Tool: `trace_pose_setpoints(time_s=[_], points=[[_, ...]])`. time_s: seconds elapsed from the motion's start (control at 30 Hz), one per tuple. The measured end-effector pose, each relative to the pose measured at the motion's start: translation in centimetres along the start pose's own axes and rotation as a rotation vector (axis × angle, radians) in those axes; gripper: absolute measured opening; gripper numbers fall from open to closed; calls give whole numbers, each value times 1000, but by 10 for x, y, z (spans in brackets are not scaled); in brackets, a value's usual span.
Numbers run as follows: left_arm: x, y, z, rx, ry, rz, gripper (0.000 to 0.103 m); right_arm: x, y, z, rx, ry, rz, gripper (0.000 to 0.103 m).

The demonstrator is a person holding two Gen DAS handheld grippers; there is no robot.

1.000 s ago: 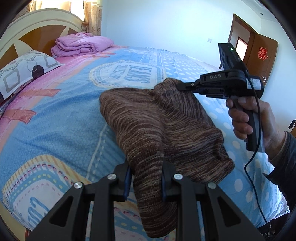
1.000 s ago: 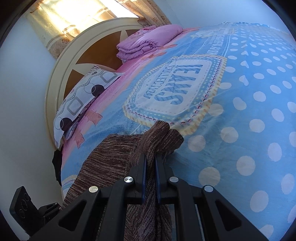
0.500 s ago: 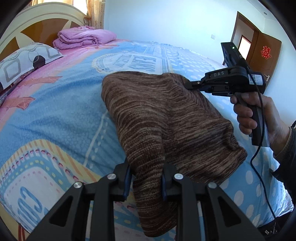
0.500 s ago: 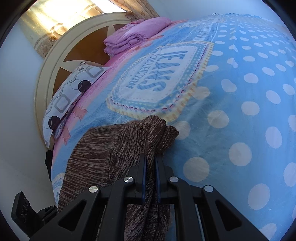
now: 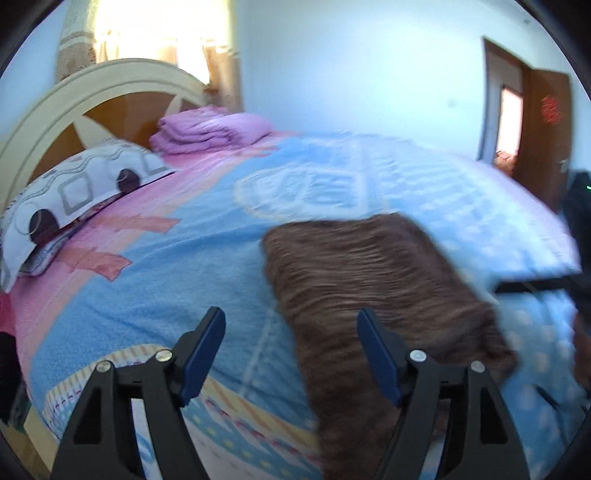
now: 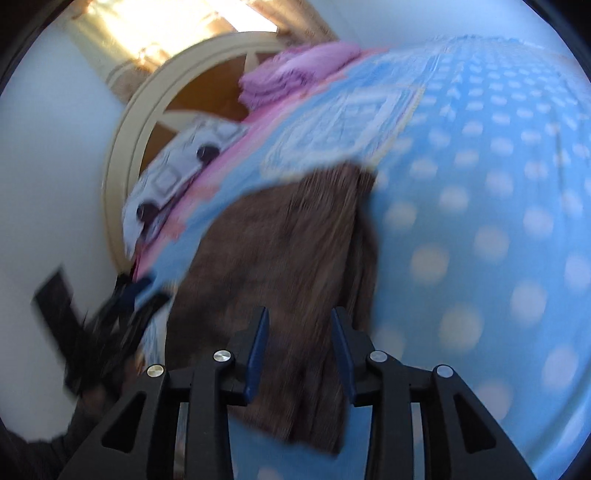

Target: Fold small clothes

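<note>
Lying folded on the bed (image 5: 155, 291), brown knit garment (image 5: 369, 280) released; left gripper (image 5: 291, 350) and right gripper (image 6: 299, 347) jaws just opened, clamping nothing. Risk: near edge overhangs, so it may slide off.

A bed (image 5: 155, 266) fills most of the view, covered in a fleecy blue blanket (image 5: 424, 192) with pink patches on one side, pale polka dots on the other, and a blurred cream-edged emblem (image 5: 314, 192) near the middle. At the head stands a rounded cream and brown wooden headboard (image 5: 88, 107). A white pillow (image 5: 74, 192) with grey squares and dark circles leans against it. Beside the pillow sits a folded purple quilt (image 5: 210, 131). Sunlit curtains (image 5: 155, 33) hang behind the headboard. A brown wooden door (image 5: 546, 125) with a red ornament stands open in the pale wall.
</note>
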State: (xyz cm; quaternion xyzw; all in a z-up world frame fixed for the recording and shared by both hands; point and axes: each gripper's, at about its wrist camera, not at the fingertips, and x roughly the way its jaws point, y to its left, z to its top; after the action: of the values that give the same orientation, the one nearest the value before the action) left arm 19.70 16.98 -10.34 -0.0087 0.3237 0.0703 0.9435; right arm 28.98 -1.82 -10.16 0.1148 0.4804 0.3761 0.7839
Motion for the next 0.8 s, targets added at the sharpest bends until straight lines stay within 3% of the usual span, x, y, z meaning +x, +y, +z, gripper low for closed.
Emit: trace_pose_setpoints(time_s=[0.07,0.1,0.13,0.23,0.37,0.43,0.5,0.63,0.7,0.77,0.8], points=[[16,5,-3,-17,30,33,77,9,6,-16,-12,30,-32,36],[22,8,-5,-33,45,33,79,13,7,-20,-18,38,-41,30],[25,9,-7,-43,56,34,80,17,9,-25,-35,43,-55,8],[20,9,-6,-37,55,35,79,13,12,-30,-54,32,-78,8],[15,1,-7,-11,55,47,94,-8,11,-31,-59,15,-92,7],[22,-1,-11,6,70,70,95,-9,4,-35,-49,34,-142,5],[27,-1,-15,-9,86,47,96,-3,-2,-38,-36,44,-160,4],[26,1,-11,-10,94,49,97,-2,-12,-37,15,35,-129,5],[20,4,-7,-21,78,52,97,-13,-3,-32,-8,-11,-168,9],[19,6,-3,-16,64,73,98,-22,14,-23,-75,-72,-237,21],[20,6,-2,-16,62,77,98,-23,25,-17,-116,-97,-246,32]])
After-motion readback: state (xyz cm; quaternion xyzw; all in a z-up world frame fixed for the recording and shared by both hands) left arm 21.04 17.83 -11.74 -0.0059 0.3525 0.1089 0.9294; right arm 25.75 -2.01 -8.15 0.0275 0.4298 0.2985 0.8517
